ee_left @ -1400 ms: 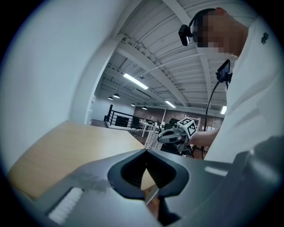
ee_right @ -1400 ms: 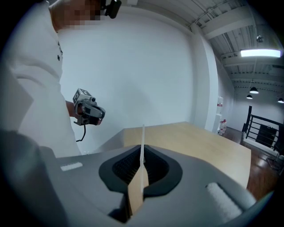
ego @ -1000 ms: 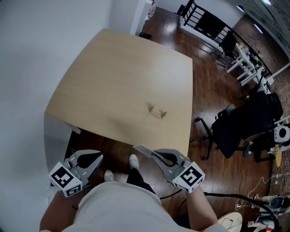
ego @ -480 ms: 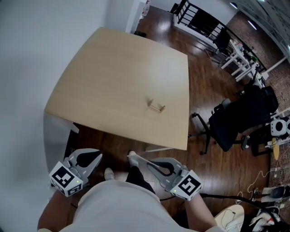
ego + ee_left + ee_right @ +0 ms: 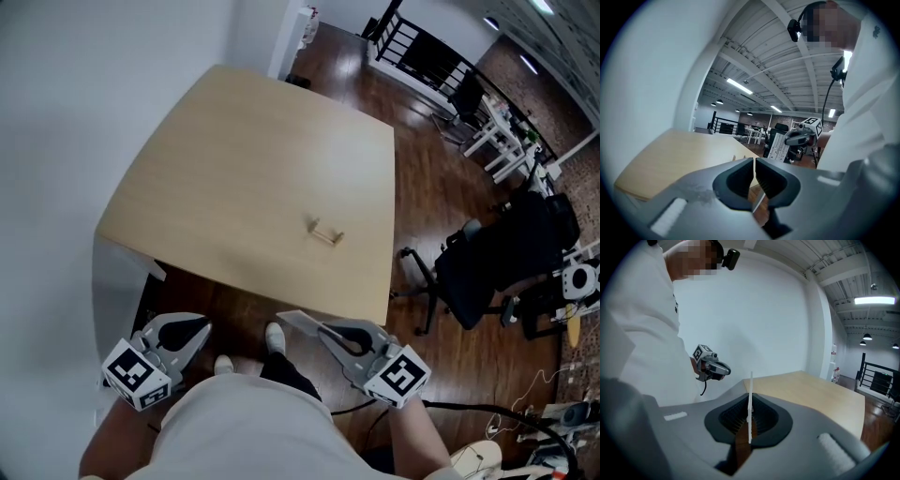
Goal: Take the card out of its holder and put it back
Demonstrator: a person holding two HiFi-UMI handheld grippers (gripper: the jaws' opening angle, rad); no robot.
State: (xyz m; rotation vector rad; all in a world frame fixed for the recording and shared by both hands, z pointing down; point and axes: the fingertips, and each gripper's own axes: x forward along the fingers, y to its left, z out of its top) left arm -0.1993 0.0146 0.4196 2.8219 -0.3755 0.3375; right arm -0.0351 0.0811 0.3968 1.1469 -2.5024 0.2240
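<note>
Bright, even indoor light; ceiling strip lights glow in the left gripper view, and one glares in the right gripper view; the table carries a faint shadow near its near edge; both gripper views bend and darken at the rim; the close jaws look soft.
</note>
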